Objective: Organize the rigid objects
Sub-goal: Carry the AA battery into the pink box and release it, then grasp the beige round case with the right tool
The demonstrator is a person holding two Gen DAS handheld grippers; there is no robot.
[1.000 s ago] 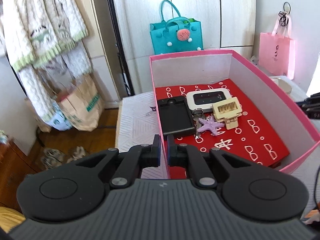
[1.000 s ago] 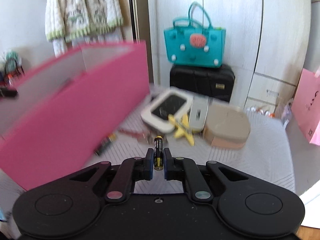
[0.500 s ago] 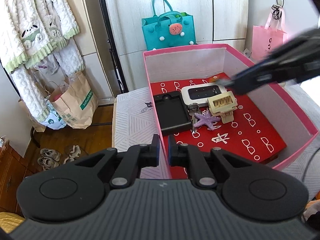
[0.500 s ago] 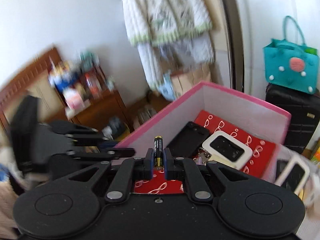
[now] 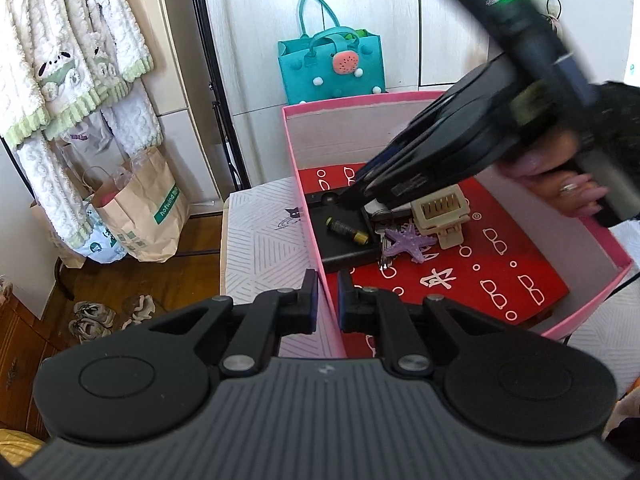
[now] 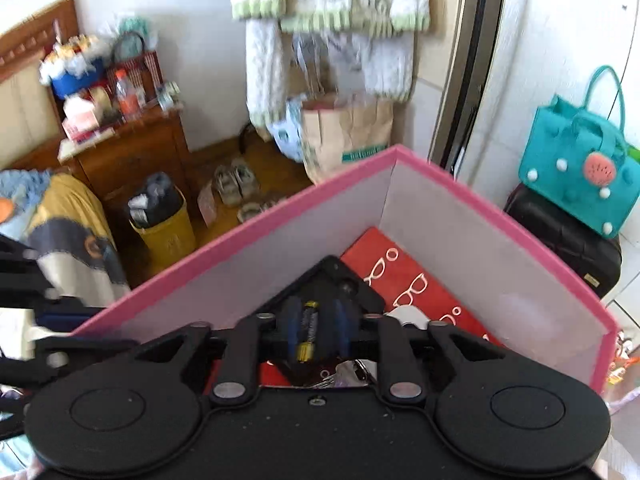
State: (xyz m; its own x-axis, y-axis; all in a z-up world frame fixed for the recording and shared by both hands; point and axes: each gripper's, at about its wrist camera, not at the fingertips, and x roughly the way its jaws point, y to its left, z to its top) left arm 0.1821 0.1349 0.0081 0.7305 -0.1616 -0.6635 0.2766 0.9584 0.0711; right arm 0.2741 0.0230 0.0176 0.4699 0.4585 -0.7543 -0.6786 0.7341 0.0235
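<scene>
Battery [image 5: 346,231] left right hand-held gripper [image 6: 316,330]; lies in pink box [image 5: 400,98].

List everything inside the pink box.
Inside the pink cardboard box, on red patterned paper: a black flat case with a black-and-gold battery on it, a purple starfish, keys and a beige clip. The right gripper covers a white item behind.

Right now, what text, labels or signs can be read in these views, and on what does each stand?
"hotwind": green band on the paper bag; the characters after it are too small to read.
White glasses symbols and one large character, not legible: red liner of the pink box.
Battery label: too small.
Cat logo, no legible words: white mat.
</scene>
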